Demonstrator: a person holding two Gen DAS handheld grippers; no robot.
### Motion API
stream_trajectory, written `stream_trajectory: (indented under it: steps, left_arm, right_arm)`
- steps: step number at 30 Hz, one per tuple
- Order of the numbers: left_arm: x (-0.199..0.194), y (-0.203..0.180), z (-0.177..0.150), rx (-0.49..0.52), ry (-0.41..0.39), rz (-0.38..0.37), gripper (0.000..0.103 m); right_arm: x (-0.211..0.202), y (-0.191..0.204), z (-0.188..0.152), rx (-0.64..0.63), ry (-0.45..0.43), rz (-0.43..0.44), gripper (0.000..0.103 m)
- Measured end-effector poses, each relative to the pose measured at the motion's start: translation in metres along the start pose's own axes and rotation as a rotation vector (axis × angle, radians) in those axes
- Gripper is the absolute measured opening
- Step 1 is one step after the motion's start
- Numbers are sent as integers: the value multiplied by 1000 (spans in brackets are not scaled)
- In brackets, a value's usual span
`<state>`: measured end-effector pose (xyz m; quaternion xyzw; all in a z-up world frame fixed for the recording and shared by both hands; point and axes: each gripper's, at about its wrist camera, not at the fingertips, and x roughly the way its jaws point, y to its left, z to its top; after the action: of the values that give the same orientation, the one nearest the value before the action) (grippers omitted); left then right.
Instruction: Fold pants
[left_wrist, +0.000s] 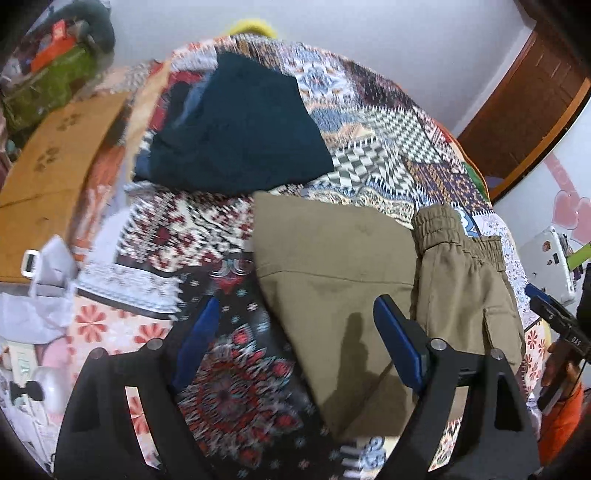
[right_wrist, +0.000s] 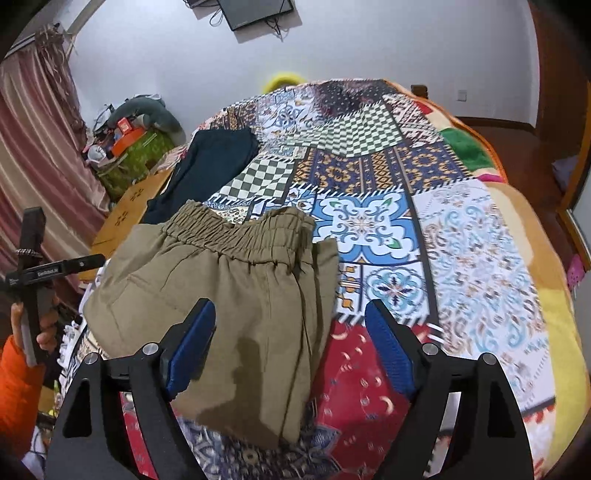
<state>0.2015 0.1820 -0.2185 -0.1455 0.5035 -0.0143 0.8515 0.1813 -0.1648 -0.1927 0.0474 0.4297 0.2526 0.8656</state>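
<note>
- On the near part of the patchwork bedspread (right_wrist: 373, 225) lie the khaki pants (right_wrist: 236, 280), folded into a compact bundle with the elastic waistband (right_wrist: 236, 236) on the far side.
- Left gripper (left_wrist: 299, 347) hangs above the bundle's left portion with its blue pads spread wide, grasping nothing; the right gripper (right_wrist: 288, 350) hangs likewise over the bundle's right edge, pads apart and empty.
- Judging from how the layers lie, the fold is largely done, yet the stack looks uneven: in the left wrist view a flat panel (left_wrist: 332, 258) sits beside a puffier waistband section (left_wrist: 461, 280).
- Risk: a pinch that takes only the top layer would peel it off and undo the fold.
- Risk: a pad dipping too low could snag the bedspread along with the trousers and drag both.
- Risk: the two tools are near each other, so closing inward together might bump them.
- Risk: the dark teal garment (left_wrist: 236, 125) lies just beyond the bundle; pushing the pants farther could ruck them against it.
</note>
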Motion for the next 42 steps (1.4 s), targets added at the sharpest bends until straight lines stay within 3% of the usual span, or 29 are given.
stream_trajectory:
  steps: [5, 8, 14, 17, 19, 23, 25, 28, 36, 42]
  left_arm:
    - [33, 4, 5, -45, 86, -56, 85]
    - [38, 3, 7, -56, 92, -100, 83]
    - [36, -10, 12, 2, 74, -140, 53]
    - [36, -17, 15, 14, 67, -146, 40]
    - [34, -19, 16, 22, 56, -139, 31]
    - [26, -26, 19, 44, 26, -103, 16]
    - [22, -28, 19, 53, 12, -95, 13]
    - [8, -33, 21, 76, -25, -85, 10]
    - [-34, -53, 39, 166, -153, -34, 8]
    - [-63, -45, 70, 177, -236, 19, 8]
  right_arm:
    - [39, -8, -2, 35, 95, 34, 81]
    - [51, -18, -5, 91, 117, 94, 81]
    - [69, -27, -2, 143, 141, 181, 79]
    - [72, -26, 2, 137, 150, 196, 67]
    - [72, -29, 4, 127, 152, 193, 48]
    - [70, -31, 7, 127, 154, 196, 28]
    - [65, -27, 9, 104, 142, 185, 20]
    - [59, -22, 13, 69, 117, 165, 15]
    - [35, 4, 41, -18, 34, 151, 13]
    - [33, 31, 79, -90, -33, 141, 13]
